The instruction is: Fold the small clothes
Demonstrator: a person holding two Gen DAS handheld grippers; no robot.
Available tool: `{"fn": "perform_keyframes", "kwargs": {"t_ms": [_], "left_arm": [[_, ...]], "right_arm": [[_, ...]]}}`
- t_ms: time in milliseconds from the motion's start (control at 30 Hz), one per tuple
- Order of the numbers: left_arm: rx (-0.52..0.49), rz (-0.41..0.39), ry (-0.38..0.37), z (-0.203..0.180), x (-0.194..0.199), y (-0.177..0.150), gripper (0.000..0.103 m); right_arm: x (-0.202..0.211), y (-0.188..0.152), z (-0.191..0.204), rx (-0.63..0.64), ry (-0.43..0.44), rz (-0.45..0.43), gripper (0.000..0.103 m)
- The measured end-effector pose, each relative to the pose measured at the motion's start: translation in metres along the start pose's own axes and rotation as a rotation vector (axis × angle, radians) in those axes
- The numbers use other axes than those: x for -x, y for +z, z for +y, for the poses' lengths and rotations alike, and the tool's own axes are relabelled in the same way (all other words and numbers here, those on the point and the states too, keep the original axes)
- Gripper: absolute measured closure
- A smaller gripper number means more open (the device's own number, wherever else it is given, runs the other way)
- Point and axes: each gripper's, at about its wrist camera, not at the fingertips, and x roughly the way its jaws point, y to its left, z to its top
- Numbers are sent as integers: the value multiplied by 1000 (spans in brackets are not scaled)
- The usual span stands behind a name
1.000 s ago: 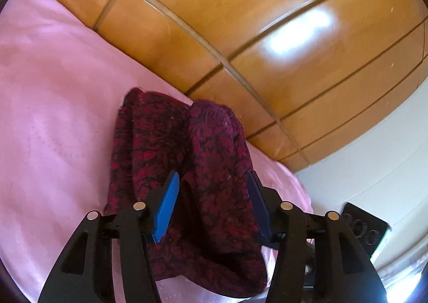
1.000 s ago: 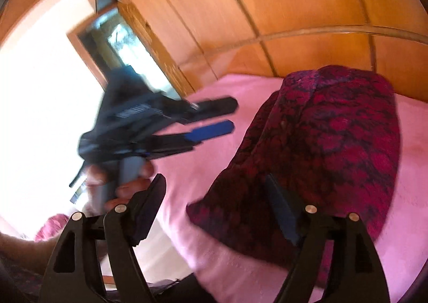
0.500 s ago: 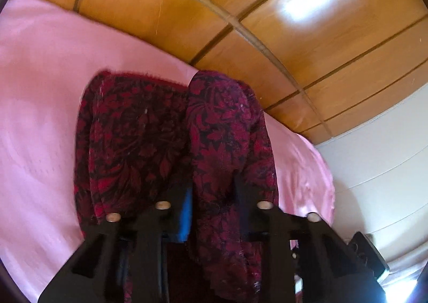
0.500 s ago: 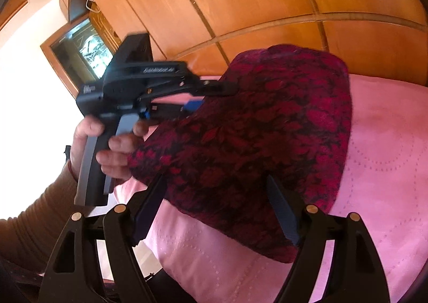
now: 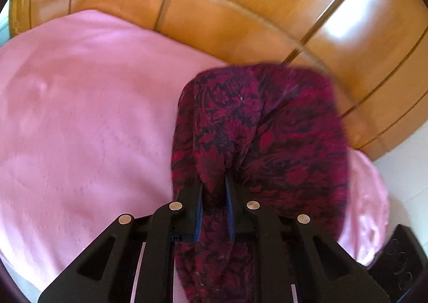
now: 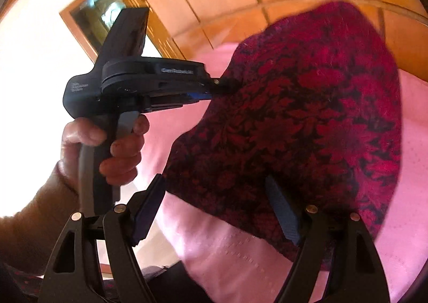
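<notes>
Item: dark red patterned garment [image 5: 267,142], lying on a pink bedspread [image 5: 88,121]; its long axis runs near to far.

Left gripper [image 5: 214,182]: jaws just closed, a near-edge fold clamped between them.

Right gripper [image 6: 214,193]: jaws apart, nothing pinched, the garment's near right edge lying just beyond the fingertips.

Setting: glossy wooden panelling [image 5: 267,9] stands behind the bed.

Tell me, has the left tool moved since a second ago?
Yes. In the right wrist view the left tool has gone from over the pink bedspread onto the red patterned garment, its jaws closing on a fold.
</notes>
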Motion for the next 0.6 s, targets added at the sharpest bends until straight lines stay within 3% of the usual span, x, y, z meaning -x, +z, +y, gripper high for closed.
{"fn": "perform_keyframes", "kwargs": {"t_ms": [67, 167, 300, 433, 600], "left_arm": [[-8, -15, 13, -3, -1, -4, 88], [-47, -52, 53, -14, 4, -9, 86], [-86, -104, 110, -24, 10, -17, 85], [-108, -149, 152, -31, 13, -25, 85], [-123, -183, 188, -41, 18, -31, 85]], "right_arm": [[-8, 0, 2, 30, -33, 23, 26], [8, 8, -1, 21, 24, 38, 31], [60, 28, -20, -36, 57, -59, 31], [80, 65, -45, -69, -44, -146, 38], [53, 112, -68, -90, -171, -87, 45]]}}
